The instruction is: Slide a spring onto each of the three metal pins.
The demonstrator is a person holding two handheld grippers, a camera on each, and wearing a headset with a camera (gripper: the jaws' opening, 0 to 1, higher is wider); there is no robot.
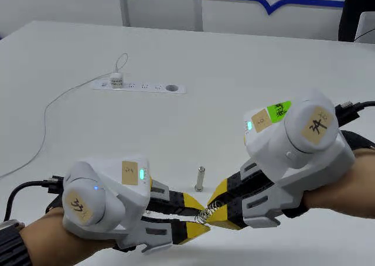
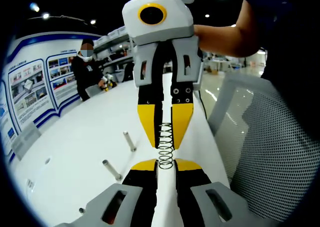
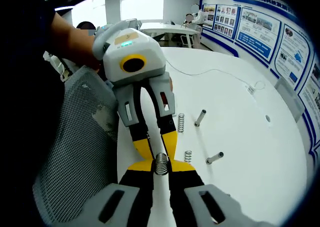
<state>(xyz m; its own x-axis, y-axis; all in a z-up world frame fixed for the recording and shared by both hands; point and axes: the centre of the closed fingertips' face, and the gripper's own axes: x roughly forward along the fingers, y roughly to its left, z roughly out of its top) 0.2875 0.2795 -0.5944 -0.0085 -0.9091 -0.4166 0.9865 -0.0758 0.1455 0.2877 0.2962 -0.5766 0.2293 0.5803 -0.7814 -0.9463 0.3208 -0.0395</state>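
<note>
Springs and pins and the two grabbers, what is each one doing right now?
Held spring, gripped at both ends, on no pin.
Left gripper, shut on one end.
Right gripper, shut on the other end.
Loose springs, on the table, on no pin.
Pins, bare.
Power strip, one plug in.

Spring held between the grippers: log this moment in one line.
spring: held at both ends | left gripper: shut on spring | right gripper: shut on spring | pin: upright, bare | loose springs: two on table
</note>
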